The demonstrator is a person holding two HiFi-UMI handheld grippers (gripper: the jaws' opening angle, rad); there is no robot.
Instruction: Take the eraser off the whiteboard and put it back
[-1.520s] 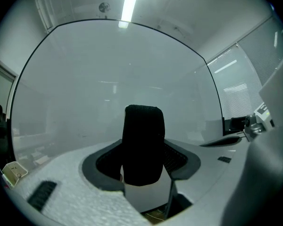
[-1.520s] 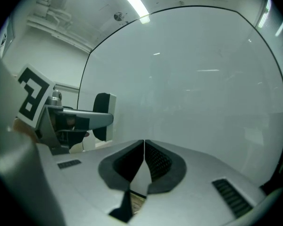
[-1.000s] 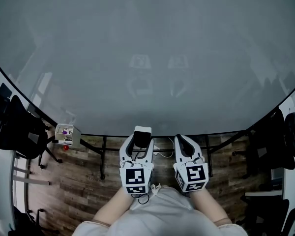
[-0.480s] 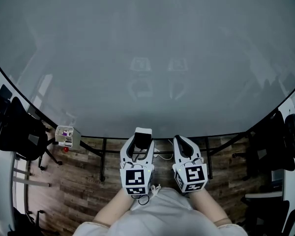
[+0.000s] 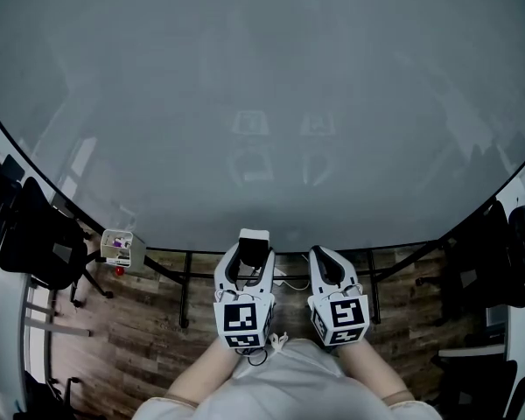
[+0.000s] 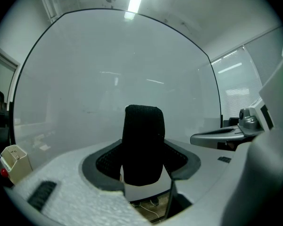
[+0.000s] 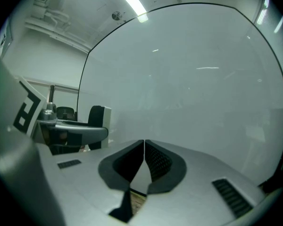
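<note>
A large whiteboard fills the head view, and both grippers are held level just in front of its lower edge. My left gripper is shut on the eraser, a white-backed block. Its black felt face stands upright between the pads in the left gripper view, close to the whiteboard. My right gripper hangs beside it, shut, with its pads together and nothing between them. In the right gripper view, the eraser shows at the left.
A small white box with markers hangs at the board's lower left corner. Black chairs stand at the left and right. The board's black stand legs rise from the wooden floor below it.
</note>
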